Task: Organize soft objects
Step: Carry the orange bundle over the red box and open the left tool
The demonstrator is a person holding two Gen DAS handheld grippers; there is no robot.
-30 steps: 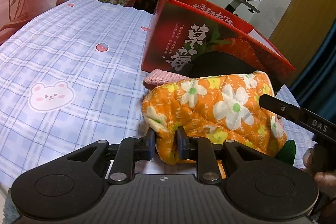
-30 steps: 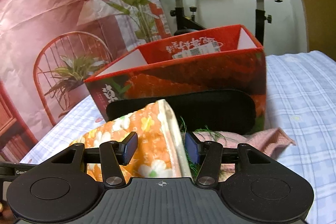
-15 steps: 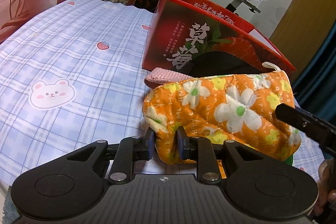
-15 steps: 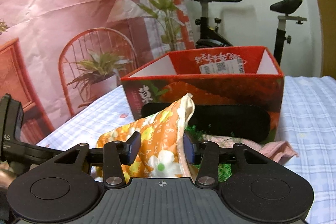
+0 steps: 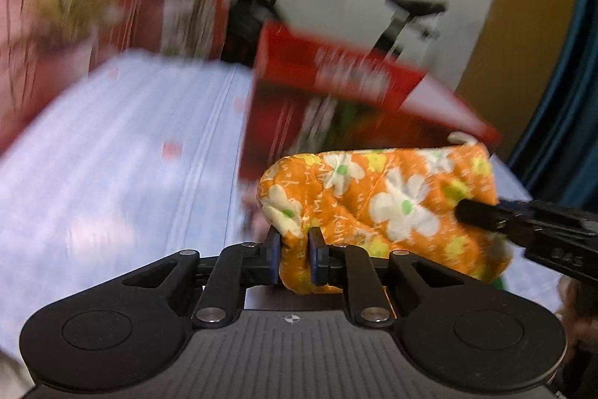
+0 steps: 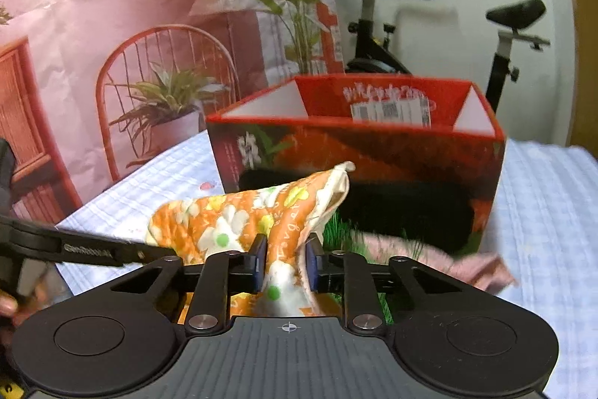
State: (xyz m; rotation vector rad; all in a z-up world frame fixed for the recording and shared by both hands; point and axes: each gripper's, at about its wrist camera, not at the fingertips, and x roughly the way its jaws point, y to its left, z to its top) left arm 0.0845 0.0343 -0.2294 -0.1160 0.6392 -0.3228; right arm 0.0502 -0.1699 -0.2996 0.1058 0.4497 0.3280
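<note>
— Since a second ago, both my grippers lifted the orange floral oven mitt (image 5: 377, 197) off the checked tablecloth (image 5: 112, 167); what do they hold?

— My left gripper (image 5: 292, 258) and right gripper (image 6: 286, 264) are closing, pads pinching the mitt's two ends. It hangs just ahead of them, before the red strawberry box (image 6: 373, 152).

— Progress?

— Early, I judge: box looks empty, pink cloth (image 6: 467, 264) remains. Its near rim must be cleared; above is free.
</note>
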